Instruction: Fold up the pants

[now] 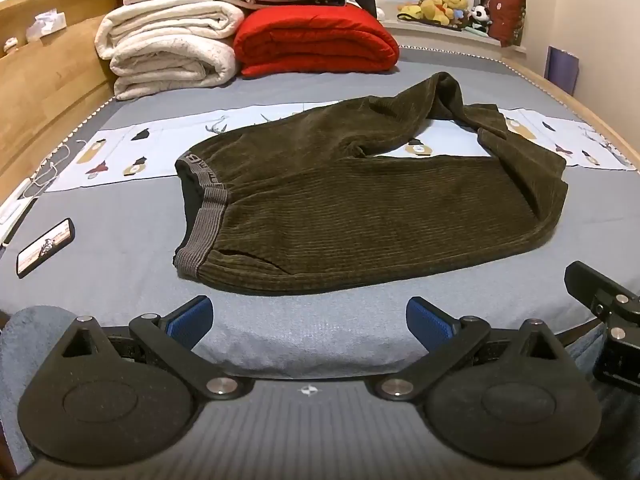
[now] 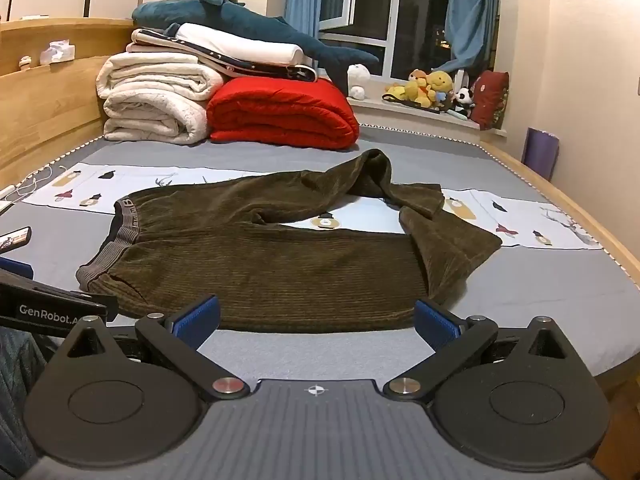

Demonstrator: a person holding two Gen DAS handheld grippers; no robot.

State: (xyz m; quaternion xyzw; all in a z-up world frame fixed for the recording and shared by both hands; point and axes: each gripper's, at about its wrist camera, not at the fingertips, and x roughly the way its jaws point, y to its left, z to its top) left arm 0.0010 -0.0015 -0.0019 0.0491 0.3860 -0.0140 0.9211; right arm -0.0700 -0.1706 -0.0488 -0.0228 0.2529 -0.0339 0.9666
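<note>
Corduroy: dark olive corduroy pants (image 1: 360,196), ribbed, heavy-looking, spread across the grey bedsheet (image 1: 120,216), nothing folded yet.
Long axis: left to right across both views, crosswise to both grippers' forward line.
Waist end: grey elastic waistband (image 1: 208,216) at the left, near a black phone (image 1: 46,247) lying on the sheet.
Leg ends: off to the right; near leg flat and straight, far leg bunched and humped (image 2: 376,172), doubling back over itself toward the cuffs.
Gap between legs: a wedge of patterned white cloth (image 2: 352,216) showing through.
Left gripper (image 1: 309,322): jaws spread wide, nothing between the blue pads (image 1: 192,318), hovering short of the pants' near edge, roughly opposite the waistband and hip.
Right gripper (image 2: 316,320): jaws equally wide and empty, blue pads (image 2: 434,326) close to the near leg's edge, no contact visible, opposite the mid-leg and cuff side.
Nearer hand: left for the waistband, right for the leg ends, judging by each view's framing.
Direction to cloth: ahead and slightly below both sets of jaws.
Likely hinge of the next move: probably smoothing out the humped far leg, then laying one leg onto the other along that left-right axis.
Risk: thick pile possibly dragging the lower layer along.
</note>
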